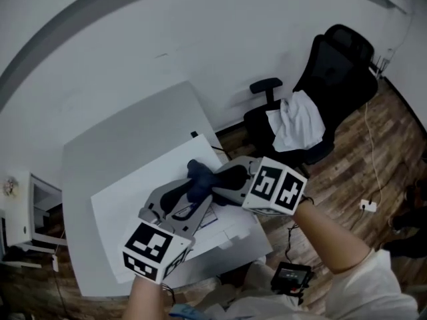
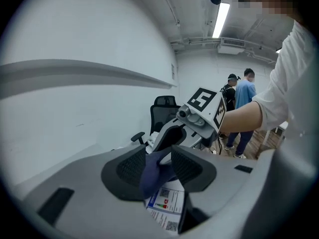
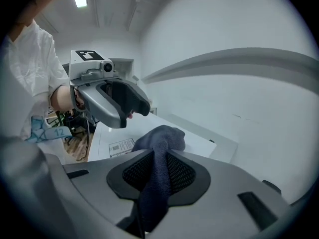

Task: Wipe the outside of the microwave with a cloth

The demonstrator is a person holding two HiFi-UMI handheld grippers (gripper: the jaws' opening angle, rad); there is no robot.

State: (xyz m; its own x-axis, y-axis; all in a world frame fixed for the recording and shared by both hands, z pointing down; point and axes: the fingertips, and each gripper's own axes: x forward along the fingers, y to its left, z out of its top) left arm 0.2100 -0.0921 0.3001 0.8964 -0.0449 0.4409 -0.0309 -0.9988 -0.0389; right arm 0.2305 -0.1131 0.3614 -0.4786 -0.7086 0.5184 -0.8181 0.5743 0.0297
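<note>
A dark blue, crumpled fabric cloth [image 1: 198, 179] hangs just above the top of the white box-shaped microwave [image 1: 133, 199], caught between the two tools that meet over it. The microwave stands on a pale grey desk [image 1: 100, 145] set against a white wall.

The right tongs [image 1: 220, 182] reach in over the microwave from its right-hand side and are pressed together on the cloth. In the right gripper view a narrow strip of the cloth [image 3: 159, 153] is pinched between the right tongs [image 3: 158, 166], and the rest of it bunches up beyond their tips, above the microwave's top.

The left tongs [image 1: 193, 202] come in over the microwave's near edge. They are spread, and in the left gripper view one end of the cloth [image 2: 155, 176] sits in the gap of the left tongs [image 2: 158, 161], with the right tongs [image 2: 172, 136] just beyond. The tips of the two tools are very close together over the microwave.

A white printed label [image 2: 167, 205] lies flat on the microwave's top, directly under the cloth. To the right of the microwave, well apart from it, a black office chair [image 1: 333, 79] stands on a brown wooden floor [image 1: 373, 152] with a crumpled white rag [image 1: 297, 122] on its seat.
</note>
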